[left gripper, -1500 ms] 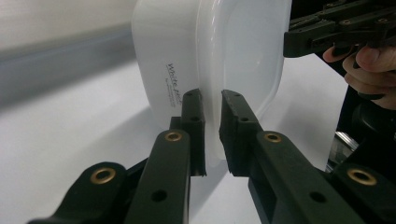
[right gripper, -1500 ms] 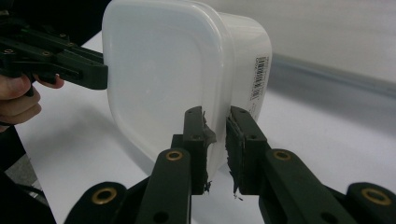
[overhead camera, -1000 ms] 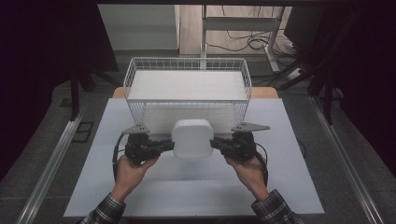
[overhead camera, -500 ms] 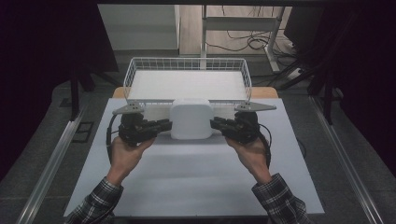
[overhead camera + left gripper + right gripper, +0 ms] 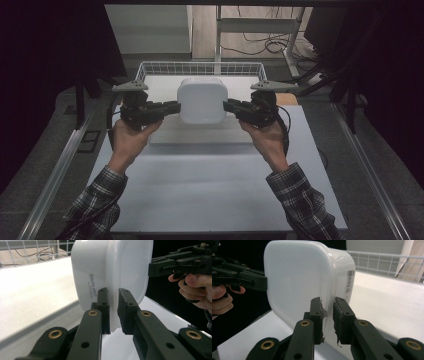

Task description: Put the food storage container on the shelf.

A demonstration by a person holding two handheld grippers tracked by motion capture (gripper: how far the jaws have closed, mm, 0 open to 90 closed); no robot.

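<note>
1. I see my left hand-held gripper clamped on the left rim of the white plastic container; in the left gripper view its pads pinch the thin rim between them.
2. My right hand-held gripper is clamped on the opposite rim, pads pressed to it in the right gripper view.
3. The container hangs between the two grippers, lifted clear of the white desk, tipped on edge with its flat face toward me.
4. It sits just in front of the wire basket, above the basket's near edge.
</note>
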